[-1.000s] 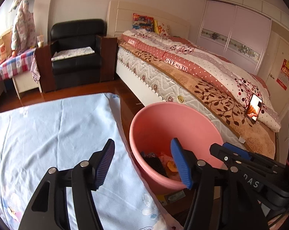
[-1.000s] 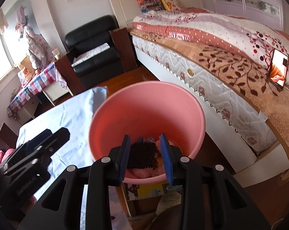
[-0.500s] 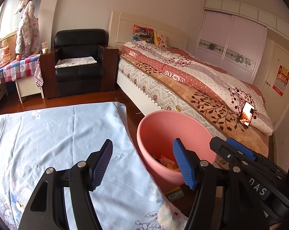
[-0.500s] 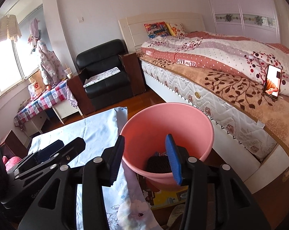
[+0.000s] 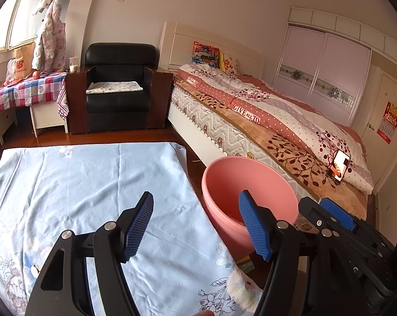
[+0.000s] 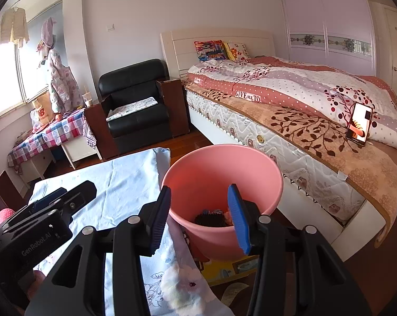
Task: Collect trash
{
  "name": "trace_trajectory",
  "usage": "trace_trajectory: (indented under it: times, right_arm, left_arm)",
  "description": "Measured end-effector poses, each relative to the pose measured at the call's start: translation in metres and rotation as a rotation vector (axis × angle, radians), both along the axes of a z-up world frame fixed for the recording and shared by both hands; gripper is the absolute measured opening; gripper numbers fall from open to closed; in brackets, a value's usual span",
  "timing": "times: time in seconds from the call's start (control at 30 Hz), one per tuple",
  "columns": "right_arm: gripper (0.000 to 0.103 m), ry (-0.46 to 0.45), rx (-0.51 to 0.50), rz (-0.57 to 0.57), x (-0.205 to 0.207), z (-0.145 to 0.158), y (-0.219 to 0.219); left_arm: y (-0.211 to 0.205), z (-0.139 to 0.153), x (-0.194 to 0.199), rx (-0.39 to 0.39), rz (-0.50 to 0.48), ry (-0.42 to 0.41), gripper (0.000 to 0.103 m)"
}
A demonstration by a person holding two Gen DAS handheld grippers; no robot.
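Deep inside pink bucket (image 6: 253, 173), dark trash (image 6: 211, 218), perhaps bristly.

A pink bucket (image 6: 222, 173), a pale-blue floral sheet (image 5: 88, 184), a black armchair (image 5: 118, 87) and a red-dotted quilt (image 6: 290, 84) are seen.

Your bucket (image 6: 253, 168) is smooth pink plastic with a dull sheen. The sheet (image 5: 93, 184) on your tabletop is soft, matt, creased cotton-like cloth. Your fingers (image 5: 139, 222) carry ribbed blue pads on matt black plastic. The floor (image 5: 93, 137) is glossy wood.
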State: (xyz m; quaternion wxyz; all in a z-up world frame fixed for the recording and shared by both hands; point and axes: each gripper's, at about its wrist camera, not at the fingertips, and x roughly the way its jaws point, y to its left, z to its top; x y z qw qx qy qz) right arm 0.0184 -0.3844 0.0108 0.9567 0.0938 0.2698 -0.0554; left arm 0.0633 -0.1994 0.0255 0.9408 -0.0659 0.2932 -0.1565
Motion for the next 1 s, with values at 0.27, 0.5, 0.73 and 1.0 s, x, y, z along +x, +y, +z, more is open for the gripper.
trace_trajectory:
  times: [0.27, 0.5, 0.73, 1.0]
  right_arm:
    - [0.054, 0.003, 0.017, 0.017, -0.008, -0.005, 0.006]
    - [0.054, -0.007, -0.031, 0.018, -0.011, -0.003, 0.017]
    - [0.054, -0.005, -0.051, -0.002, -0.012, -0.003, 0.02]
    - [0.054, 0.003, -0.047, 0.005, -0.012, -0.004, 0.021]
  left_arm:
    - [0.007, -0.003, -0.003, 0.001, 0.006, 0.01, 0.066]
    - [0.009, -0.005, -0.004, -0.002, 0.013, 0.01, 0.066]
    - [0.014, -0.006, -0.002, 0.001, 0.019, 0.014, 0.066]
    - [0.013, -0.008, -0.002, 0.001, 0.024, 0.021, 0.066]
